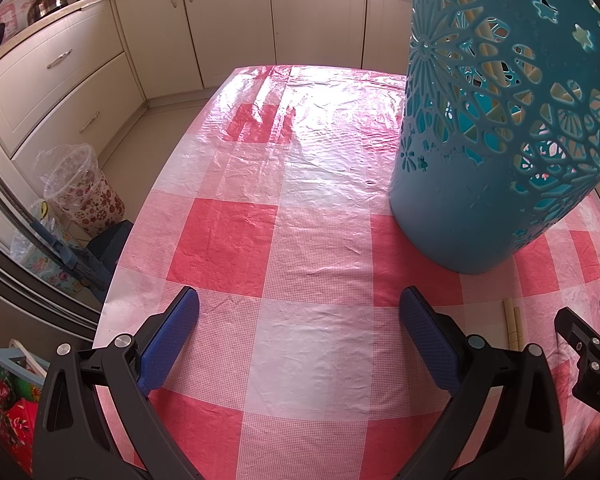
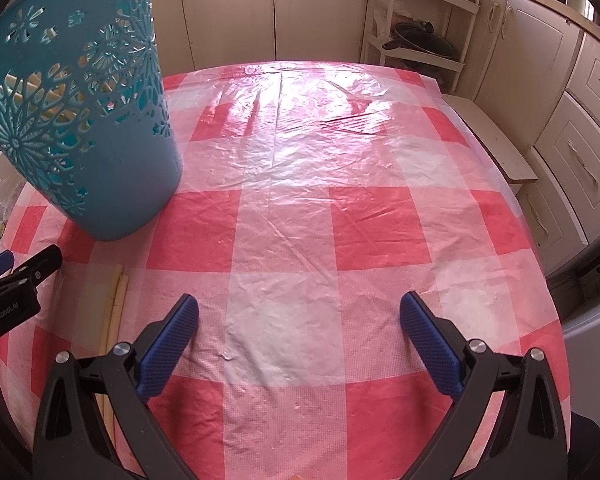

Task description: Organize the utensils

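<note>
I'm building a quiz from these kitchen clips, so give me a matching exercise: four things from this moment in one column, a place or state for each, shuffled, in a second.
Things:
1. teal holder
2. chopsticks
3. left gripper
4. kettle

Places or states:
A. lying flat on the checked tablecloth
B. on the counter in the background
C. standing upright, pale sticks visible through its cut-outs
D. open, with nothing between its fingers

Pairs: 1-C, 2-A, 3-D, 4-B

Home kitchen, cream cabinets [image 1: 236, 20], steel kettle [image 1: 46, 0] on the counter, red-checked tablecloth [image 1: 300, 240], shelf rack of pans [image 2: 420, 40]
</note>
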